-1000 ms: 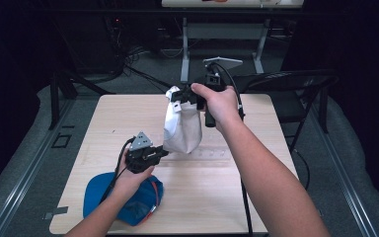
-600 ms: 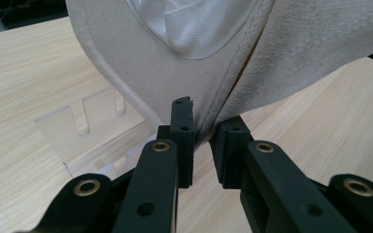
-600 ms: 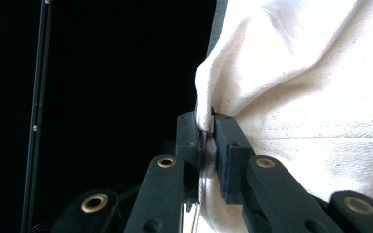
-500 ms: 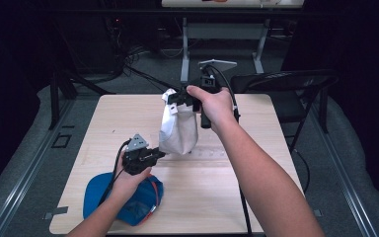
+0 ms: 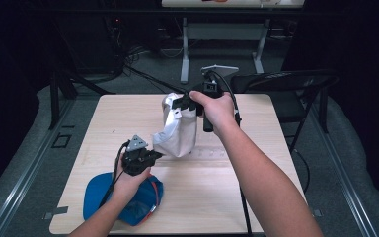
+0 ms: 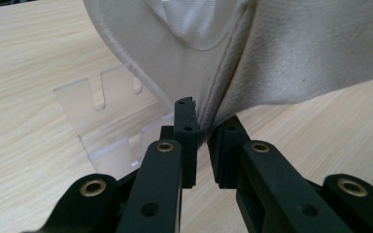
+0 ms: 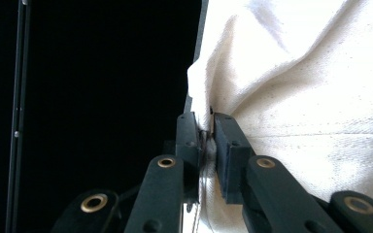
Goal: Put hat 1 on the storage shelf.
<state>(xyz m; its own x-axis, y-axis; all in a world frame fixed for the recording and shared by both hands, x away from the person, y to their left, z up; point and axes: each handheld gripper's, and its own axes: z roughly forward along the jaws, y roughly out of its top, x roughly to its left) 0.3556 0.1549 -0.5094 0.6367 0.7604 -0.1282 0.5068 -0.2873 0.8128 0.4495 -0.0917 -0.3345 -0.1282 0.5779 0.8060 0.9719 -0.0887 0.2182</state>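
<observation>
A white cap hangs above the middle of the desk. The right claw is clamped on its top edge. The left claw has just been closing and pinches its lower brim. A blue cap lies at the desk's near left corner.

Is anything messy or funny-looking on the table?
Nothing looks broken or spilled. The white cap hangs in the air between both grippers, and a blue cap lies at the table's near edge.
</observation>
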